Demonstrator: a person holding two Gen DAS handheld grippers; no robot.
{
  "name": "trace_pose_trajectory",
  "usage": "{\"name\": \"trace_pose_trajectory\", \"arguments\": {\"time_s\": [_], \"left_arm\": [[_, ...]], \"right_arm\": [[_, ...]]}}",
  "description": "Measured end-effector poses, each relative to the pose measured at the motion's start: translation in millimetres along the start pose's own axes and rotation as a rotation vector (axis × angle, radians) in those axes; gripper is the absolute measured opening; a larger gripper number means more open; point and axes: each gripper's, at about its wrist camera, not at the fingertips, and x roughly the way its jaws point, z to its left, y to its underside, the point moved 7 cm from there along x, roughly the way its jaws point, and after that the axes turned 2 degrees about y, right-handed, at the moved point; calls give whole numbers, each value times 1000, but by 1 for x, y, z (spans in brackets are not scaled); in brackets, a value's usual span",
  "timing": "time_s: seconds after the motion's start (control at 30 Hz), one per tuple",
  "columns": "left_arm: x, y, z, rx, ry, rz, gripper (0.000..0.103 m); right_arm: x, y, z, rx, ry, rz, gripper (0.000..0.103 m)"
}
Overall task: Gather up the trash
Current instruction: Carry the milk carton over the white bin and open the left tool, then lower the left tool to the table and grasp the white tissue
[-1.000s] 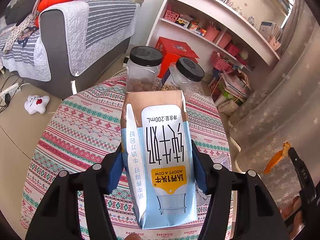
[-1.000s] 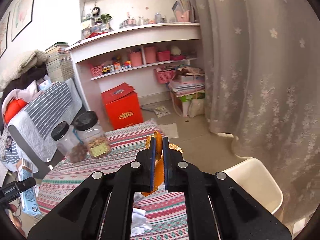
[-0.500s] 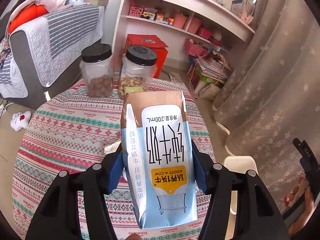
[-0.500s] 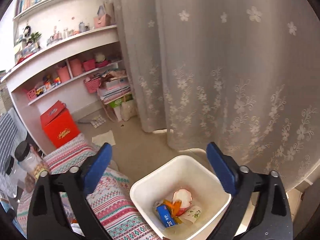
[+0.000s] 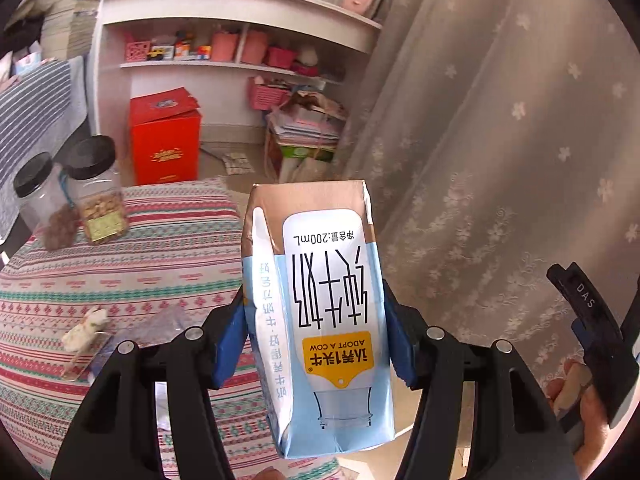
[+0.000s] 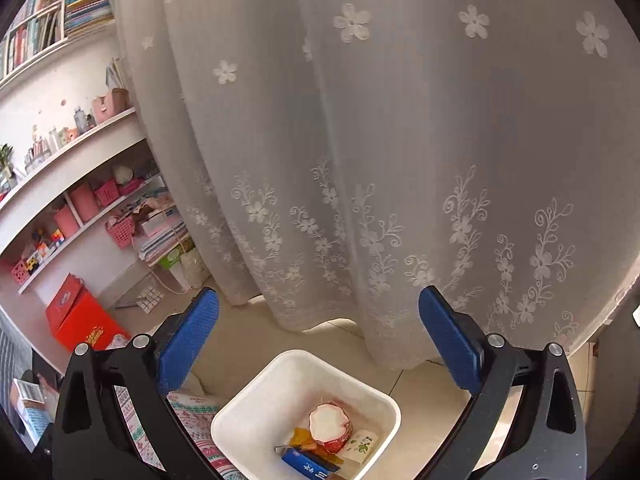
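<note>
Trash bin (image 6: 386, 404) on floor beside table (image 5: 168, 248), before curtain (image 6: 360, 160), wrappers (image 6: 330, 428) inside, jars (image 5: 100, 196) on table

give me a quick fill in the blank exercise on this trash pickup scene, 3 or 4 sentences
1. The left gripper is shut on a milk ____.
2. The right gripper hangs over the white bin with its jaws ____.
3. The two jars on the striped tablecloth have ____ lids.
4. The box on the floor by the shelf is ____.

Missing words: carton; open; black; red
</note>
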Motion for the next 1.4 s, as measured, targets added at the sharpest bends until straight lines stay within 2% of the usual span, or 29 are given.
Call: {"name": "trace_pose_trajectory", "arguments": {"time_s": [0.17,0.27,0.4,0.5,0.6,0.7,0.83,0.97,1.03,1.2,1.33,1.4], "left_arm": [[33,2,-64,49,77,39,60],[45,5,-87,67,100,71,75],[48,6,-96,78,89,75,82],[44,5,-89,107,47,56,85],[37,4,-76,137,-30,34,91],[30,0,-58,190,-113,16,91],[24,-5,-19,272,-230,43,91],[21,-16,47,296,-361,108,91],[18,-23,88,258,-415,141,91],[21,-22,196,106,-498,299,91],[35,10,264,25,-549,468,90],[42,30,285,-10,-546,529,90]], "right_arm": [[2,-11,-26,39,61,-25,96],[2,-14,-33,41,80,-35,96],[3,-16,-37,46,95,-36,96],[3,-16,-37,50,87,-31,96],[2,-12,-30,48,64,-19,96],[2,-4,-12,20,19,9,96],[-1,12,22,-59,-55,49,96],[-9,33,63,-162,-126,80,96],[-14,44,83,-212,-160,93,96],[-26,73,128,-340,-236,125,96],[-31,95,153,-400,-281,173,96],[-32,104,163,-430,-293,189,96]]}}
